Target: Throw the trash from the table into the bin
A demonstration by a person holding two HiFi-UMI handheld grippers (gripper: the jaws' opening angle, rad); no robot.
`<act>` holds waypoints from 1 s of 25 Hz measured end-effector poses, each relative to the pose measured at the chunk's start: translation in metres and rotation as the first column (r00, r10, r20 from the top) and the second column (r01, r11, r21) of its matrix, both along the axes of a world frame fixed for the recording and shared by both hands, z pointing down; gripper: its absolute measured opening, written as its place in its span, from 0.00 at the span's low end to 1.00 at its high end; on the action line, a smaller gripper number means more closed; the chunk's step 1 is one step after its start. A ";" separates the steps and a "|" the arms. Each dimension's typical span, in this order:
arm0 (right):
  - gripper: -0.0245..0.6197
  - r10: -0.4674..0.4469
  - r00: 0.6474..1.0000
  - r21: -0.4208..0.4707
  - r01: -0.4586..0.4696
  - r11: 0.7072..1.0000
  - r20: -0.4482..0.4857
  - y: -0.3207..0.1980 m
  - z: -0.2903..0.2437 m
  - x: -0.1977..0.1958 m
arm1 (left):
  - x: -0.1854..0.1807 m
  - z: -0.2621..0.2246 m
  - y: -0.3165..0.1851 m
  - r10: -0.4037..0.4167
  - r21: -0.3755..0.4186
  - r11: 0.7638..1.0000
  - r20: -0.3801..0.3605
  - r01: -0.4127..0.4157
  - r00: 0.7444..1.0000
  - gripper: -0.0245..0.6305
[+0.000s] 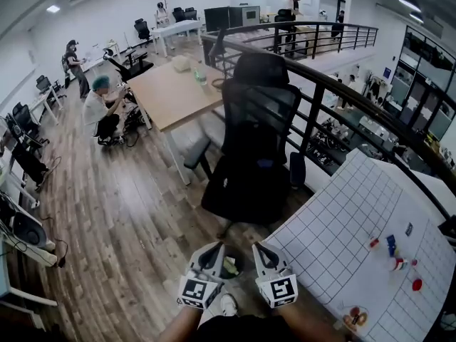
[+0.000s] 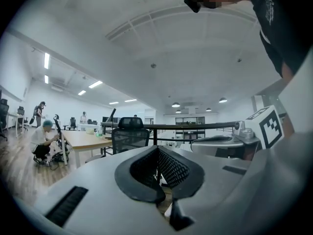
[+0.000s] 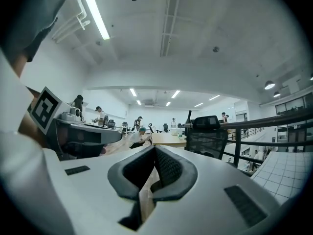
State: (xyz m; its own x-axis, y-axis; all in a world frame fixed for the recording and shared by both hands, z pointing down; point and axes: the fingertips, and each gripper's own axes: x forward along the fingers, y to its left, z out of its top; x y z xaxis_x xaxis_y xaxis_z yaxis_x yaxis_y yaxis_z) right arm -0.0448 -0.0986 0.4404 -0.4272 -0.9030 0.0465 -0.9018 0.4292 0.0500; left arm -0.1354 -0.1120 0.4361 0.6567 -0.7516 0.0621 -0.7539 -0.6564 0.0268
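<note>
Low in the middle of the head view, the left gripper and the right gripper are pale grey-white wedge-shaped shells. Each carries a white cube printed with black square markers. In the gripper views each shell ends in a black rubbery collar framing cross-hatched pads, with a dark ribbed slot on the flank (much like a vent). At upper right the person's dark top shows faint pale print.

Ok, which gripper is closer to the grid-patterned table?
Right. The right gripper is just beside the near-left edge of the table. The left gripper is farther away, on the right gripper's other side, over the wooden floor.
</note>
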 end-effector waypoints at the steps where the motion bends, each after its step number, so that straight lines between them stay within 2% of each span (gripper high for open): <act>1: 0.07 0.015 1.000 0.004 -0.015 1.000 0.005 0.004 -0.002 0.010 | 0.008 -0.001 0.003 0.007 0.004 1.000 0.003 -0.007 1.000 0.07; 8: 0.07 0.142 0.990 0.002 -0.142 0.990 0.025 0.042 -0.006 0.088 | 0.081 -0.010 0.030 0.110 0.007 0.994 -0.006 -0.110 0.994 0.07; 13: 0.07 0.243 0.970 -0.004 -0.243 0.970 0.014 0.074 -0.011 0.150 | 0.146 -0.012 0.052 0.219 0.004 0.976 -0.001 -0.219 0.976 0.07; 16: 0.07 0.324 0.946 -0.010 -0.324 0.946 0.016 0.094 -0.010 0.189 | 0.190 -0.008 0.066 0.311 -0.004 0.950 0.009 -0.311 0.950 0.07; 20: 0.07 0.437 0.899 -0.035 -0.436 0.899 0.015 0.135 0.000 0.243 | 0.253 0.000 0.097 0.443 -0.030 0.896 0.023 -0.443 0.896 0.07; 25: 0.07 0.535 0.845 -0.051 -0.533 0.845 0.023 0.179 0.013 0.307 | 0.320 0.006 0.130 0.539 -0.030 0.842 0.035 -0.539 0.841 0.07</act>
